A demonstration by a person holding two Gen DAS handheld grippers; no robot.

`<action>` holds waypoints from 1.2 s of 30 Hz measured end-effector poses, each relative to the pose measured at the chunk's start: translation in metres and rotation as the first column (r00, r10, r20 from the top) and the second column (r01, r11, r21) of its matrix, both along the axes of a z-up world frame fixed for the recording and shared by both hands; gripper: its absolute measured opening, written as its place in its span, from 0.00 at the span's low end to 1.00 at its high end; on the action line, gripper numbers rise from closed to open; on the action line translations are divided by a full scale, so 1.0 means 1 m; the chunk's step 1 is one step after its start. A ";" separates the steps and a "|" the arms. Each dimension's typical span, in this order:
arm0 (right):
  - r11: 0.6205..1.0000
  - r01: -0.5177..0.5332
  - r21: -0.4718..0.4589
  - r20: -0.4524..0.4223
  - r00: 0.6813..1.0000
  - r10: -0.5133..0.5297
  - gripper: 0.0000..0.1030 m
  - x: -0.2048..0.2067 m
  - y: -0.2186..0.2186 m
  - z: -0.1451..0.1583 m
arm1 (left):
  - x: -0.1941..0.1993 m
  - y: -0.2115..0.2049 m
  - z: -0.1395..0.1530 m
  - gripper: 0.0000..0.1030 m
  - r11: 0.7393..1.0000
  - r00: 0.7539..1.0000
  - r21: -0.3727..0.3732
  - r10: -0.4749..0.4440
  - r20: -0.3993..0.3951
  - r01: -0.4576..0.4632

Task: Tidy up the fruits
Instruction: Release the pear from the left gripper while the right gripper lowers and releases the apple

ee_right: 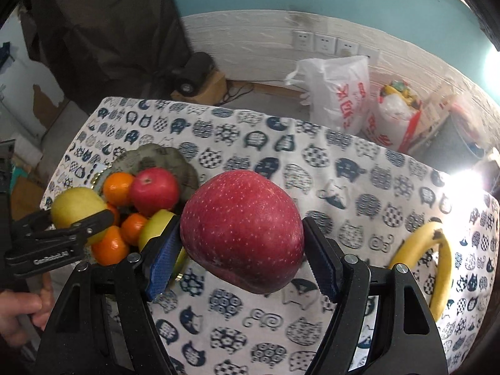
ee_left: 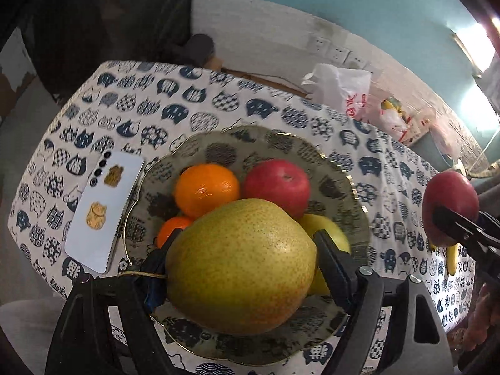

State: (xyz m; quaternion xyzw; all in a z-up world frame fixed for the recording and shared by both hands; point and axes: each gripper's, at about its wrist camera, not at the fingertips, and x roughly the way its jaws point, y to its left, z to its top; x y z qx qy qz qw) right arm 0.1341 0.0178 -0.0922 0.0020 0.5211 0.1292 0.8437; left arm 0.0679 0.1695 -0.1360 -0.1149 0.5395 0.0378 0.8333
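Left wrist view. The left claw point(ee_left: 242, 268) was clenched on a large yellow-green pear point(ee_left: 240, 265), taken across its broad middle and carried over the glass plate point(ee_left: 340, 168). The pear looked heavy, firm and smooth-skinned, likely to bruise under hard pressure; the widest girth seemed the safest hold. On the plate lay a mandarin point(ee_left: 206, 189), a smaller mandarin point(ee_left: 172, 228), a red apple point(ee_left: 276, 187) and a yellow fruit point(ee_left: 325, 231), partly hidden. A white phone point(ee_left: 103, 212) lay just beside the plate on the cat-print bench point(ee_left: 187, 106).

Right wrist view. The right claw point(ee_right: 242, 250) was clenched on a dark red apple point(ee_right: 242, 229), gripped at its sides above the bench, apart from the plate. The apple looked rigid, waxy and probably slippery. A banana point(ee_right: 437, 268) lay on the bench at the right, soft and best held mid-length. Plastic bags point(ee_right: 340, 93) stood beyond.
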 end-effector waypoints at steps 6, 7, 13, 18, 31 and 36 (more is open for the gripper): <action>0.999 -0.044 -0.020 -0.009 0.999 0.044 0.73 0.002 0.023 -0.006 | 0.006 0.005 -0.017 0.81 1.000 0.999 -0.029 0.002 -0.037 -0.003; 0.999 -0.048 -0.024 -0.012 0.999 0.048 0.73 0.002 0.026 -0.007 | 0.008 0.005 -0.021 0.81 0.999 0.999 -0.032 0.003 -0.049 -0.005; 0.997 -0.070 -0.040 -0.035 0.997 0.069 0.73 0.003 0.039 -0.018 | 0.012 0.007 -0.004 0.84 0.999 1.000 0.024 0.022 0.013 -0.022; 0.996 -0.079 -0.035 -0.046 0.996 0.078 0.73 0.005 0.047 -0.022 | 0.007 0.022 -0.003 0.84 0.998 0.999 -0.040 0.051 -0.005 -0.051; 0.982 -0.186 -0.014 -0.069 0.980 0.184 0.73 -0.012 0.094 -0.027 | -0.027 0.065 0.030 0.84 0.990 0.991 -0.048 0.133 0.015 -0.132; 0.972 -0.235 -0.005 -0.089 0.968 0.233 0.73 -0.025 0.114 -0.034 | -0.039 0.075 0.035 0.84 0.986 0.987 -0.039 0.161 0.009 -0.160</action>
